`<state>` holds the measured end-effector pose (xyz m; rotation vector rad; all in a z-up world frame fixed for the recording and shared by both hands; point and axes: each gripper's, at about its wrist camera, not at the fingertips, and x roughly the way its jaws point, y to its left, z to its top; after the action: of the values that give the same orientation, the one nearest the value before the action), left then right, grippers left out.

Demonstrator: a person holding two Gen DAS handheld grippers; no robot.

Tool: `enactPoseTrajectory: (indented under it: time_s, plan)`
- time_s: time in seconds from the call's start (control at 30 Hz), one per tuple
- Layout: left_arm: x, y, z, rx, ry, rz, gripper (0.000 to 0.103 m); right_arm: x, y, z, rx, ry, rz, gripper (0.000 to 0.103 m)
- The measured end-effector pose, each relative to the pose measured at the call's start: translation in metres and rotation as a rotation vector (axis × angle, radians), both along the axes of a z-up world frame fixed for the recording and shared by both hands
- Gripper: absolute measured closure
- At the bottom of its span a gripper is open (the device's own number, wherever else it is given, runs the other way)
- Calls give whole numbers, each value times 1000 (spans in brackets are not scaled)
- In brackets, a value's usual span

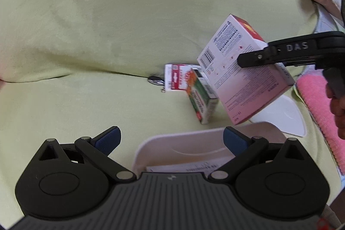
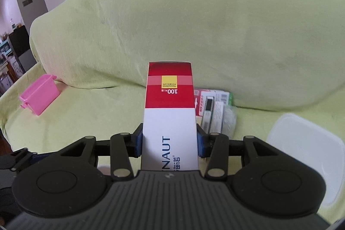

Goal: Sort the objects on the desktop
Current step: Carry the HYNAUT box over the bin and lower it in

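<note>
- Nearest the right wrist lens, the right claw (image 2: 169, 144) is clamped on a red-and-white carton (image 2: 169, 122); its blue pads (image 2: 200, 143) press the two narrow side walls near the white end.
- Carton position: held in the air above the green-covered sofa seat (image 1: 64, 105), tilted, at 2 o'clock in the left wrist view, just above the white bin (image 1: 185, 139).
- Left claw (image 1: 172, 140): spread wide and holding nothing, with the bin's rim between its pads. A printed paper or box (image 1: 183, 168) lies inside the bin.
- Handling judgement: the carton looks light, stiff cardboard with a smooth printed skin. Its broad faces would likely dent under pressure; a hold across the narrow edges, as now, suits it best.
- Two small boxes (image 1: 194, 87) and a metal key-like item (image 1: 155, 80) lie together on the seat at 12 o'clock from the left claw.
- A pink bin (image 2: 39, 95) lies tipped at 10 o'clock in the right view; a translucent lid (image 2: 306, 154) rests at 3 o'clock.
- Judgement: the carton appears bound for the white bin.
</note>
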<state>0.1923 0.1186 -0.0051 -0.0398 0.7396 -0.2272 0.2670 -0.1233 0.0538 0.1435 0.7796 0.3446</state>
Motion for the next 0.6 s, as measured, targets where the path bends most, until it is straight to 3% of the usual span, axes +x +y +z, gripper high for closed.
enactPoseTrajectory:
  time_s: [0.37,0.6]
  plan:
    - [-43,-24,-5,35,16,-112,2,-74,-13,-25,39,105,-101,62]
    - [-54,-20,-7,49,24,-124,2,-78,2,-58,5,177,-149,62]
